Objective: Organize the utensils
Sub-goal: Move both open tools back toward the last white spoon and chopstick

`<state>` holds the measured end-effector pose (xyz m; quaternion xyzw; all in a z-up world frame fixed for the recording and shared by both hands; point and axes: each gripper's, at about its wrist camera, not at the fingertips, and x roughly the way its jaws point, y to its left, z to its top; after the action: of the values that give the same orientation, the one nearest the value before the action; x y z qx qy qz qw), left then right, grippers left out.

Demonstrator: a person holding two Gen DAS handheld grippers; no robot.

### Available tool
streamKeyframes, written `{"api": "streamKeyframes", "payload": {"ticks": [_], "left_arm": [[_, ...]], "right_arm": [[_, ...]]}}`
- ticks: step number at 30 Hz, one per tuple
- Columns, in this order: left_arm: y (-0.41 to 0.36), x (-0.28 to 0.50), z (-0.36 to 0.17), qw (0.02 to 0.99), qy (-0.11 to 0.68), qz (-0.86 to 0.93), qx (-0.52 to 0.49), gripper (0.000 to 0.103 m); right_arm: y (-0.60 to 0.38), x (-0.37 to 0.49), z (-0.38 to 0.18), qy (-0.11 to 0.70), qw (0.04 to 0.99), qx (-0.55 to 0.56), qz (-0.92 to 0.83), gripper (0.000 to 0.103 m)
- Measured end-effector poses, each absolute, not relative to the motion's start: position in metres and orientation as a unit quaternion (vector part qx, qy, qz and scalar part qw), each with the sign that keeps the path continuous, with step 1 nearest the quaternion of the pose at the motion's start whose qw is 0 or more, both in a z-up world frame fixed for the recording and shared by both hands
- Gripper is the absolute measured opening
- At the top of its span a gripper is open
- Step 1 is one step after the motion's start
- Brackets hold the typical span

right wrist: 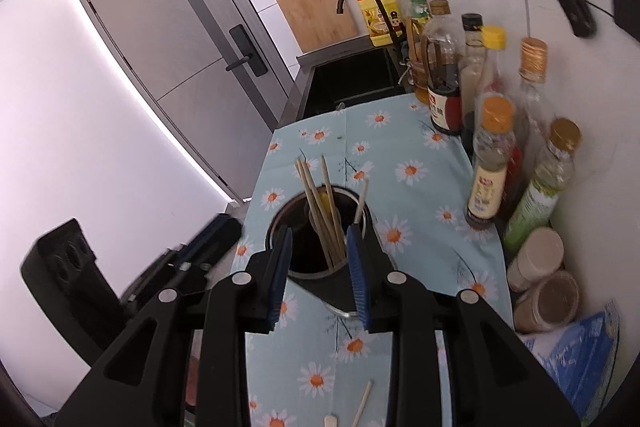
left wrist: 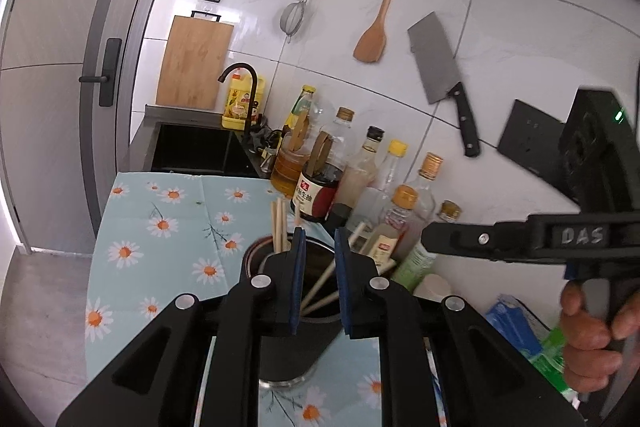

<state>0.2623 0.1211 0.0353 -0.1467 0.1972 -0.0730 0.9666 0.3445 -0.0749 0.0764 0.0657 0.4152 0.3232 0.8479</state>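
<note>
- Utensil holder (right wrist: pixel 320 239), a dark cylinder, is seen standing upright on the counter (right wrist: pixel 420 195) with the daisy cloth; it lies directly ahead of and below both grippers.
- Chopsticks (right wrist: pixel 320 203) are stood inside the holder, long axes near vertical, leaning toward the left rim; one paler stick (right wrist: pixel 362 199) is leaned at the right rim.
- Right gripper (right wrist: pixel 318 239) is held over the holder mouth, jaws apart, nothing between the pads; the opening is straddled by the fingers.
- Left gripper (left wrist: pixel 320 251) is also held above the holder (left wrist: pixel 288 307), jaws apart and empty; chopsticks (left wrist: pixel 320 291) are seen crossing diagonally in the gap behind the pads, not clamped.
- Key relation: a loose utensil (right wrist: pixel 362 403), pale and slim, is lying on the cloth near the bottom edge of the right wrist view, behind and below the right gripper's fingers, long axis roughly pointing toward the holder. A second small pale piece (right wrist: pixel 331 419) is seen beside it; its type cannot be told.
- The right gripper is judged nearer to that loose utensil; a pull back and downward reach would be needed.
- The loose utensil is shown only in the right wrist view; in the left view it is hidden by the gripper body.
- The person's right hand (left wrist: pixel 592 327) is shown only in the left view.
- Bottles (right wrist: pixel 492 163) are crowded just right of the holder; they could be knocked.
</note>
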Motion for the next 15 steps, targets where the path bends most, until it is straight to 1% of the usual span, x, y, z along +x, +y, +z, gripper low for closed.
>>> {"api": "streamKeyframes", "payload": {"ticks": [1, 2, 10, 15], "left_arm": [[0.119, 0.254, 0.038, 0.967, 0.199, -0.072, -0.144, 0.014], [0.118, 0.247, 0.04, 0.967, 0.2, -0.07, -0.142, 0.014], [0.112, 0.199, 0.039, 0.958, 0.225, -0.069, -0.162, 0.014], [0.104, 0.175, 0.016, 0.942, 0.276, -0.071, -0.178, 0.014]], "right_arm": [[-0.078, 0.342, 0.076, 0.417, 0.846, 0.071, 0.326, 0.043], [-0.085, 0.337, 0.072, 0.422, 0.841, 0.081, 0.328, 0.044], [-0.106, 0.308, 0.038, 0.476, 0.804, 0.102, 0.341, 0.044], [-0.11, 0.293, 0.003, 0.524, 0.776, 0.1, 0.338, 0.044]]}}
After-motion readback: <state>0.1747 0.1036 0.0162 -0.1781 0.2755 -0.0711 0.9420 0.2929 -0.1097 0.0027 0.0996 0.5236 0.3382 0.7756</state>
